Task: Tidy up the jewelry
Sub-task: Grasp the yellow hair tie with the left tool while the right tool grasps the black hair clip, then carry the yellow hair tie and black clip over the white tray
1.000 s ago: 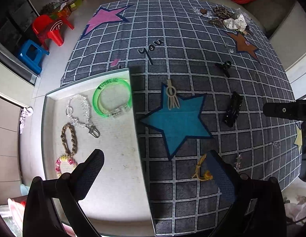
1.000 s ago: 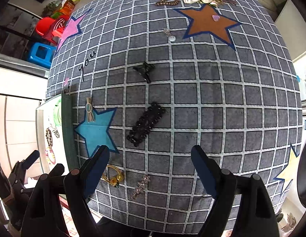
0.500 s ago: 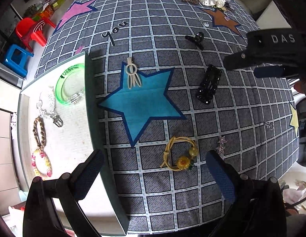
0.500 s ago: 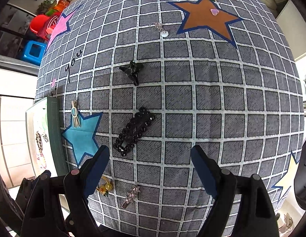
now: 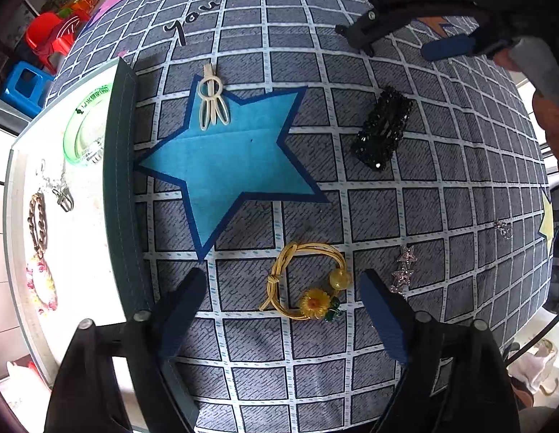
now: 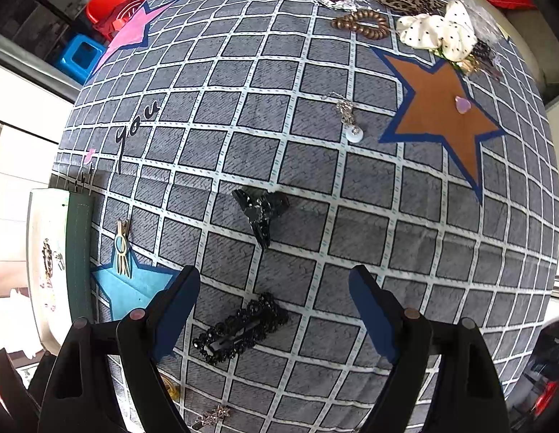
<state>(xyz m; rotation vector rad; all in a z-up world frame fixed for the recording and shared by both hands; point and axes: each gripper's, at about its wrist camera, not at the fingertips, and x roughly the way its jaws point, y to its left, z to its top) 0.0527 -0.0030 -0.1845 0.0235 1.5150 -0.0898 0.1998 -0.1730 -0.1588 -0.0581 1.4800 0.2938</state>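
Your left tool (image 5: 283,297) was spread wide, empty, around the yellow cord bracelet (image 5: 305,282) lying flat on the table (image 5: 441,216), flower charm nearest you. Your right tool (image 6: 274,297) likewise gaped, unloaded, above the black beaded clip (image 6: 240,328), long axis lower-left to upper-right.

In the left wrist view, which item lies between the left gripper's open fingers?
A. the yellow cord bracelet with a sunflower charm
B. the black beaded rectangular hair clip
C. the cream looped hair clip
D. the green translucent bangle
A: the yellow cord bracelet with a sunflower charm lies on the grey checked cloth between the fingers of the open left gripper, untouched.
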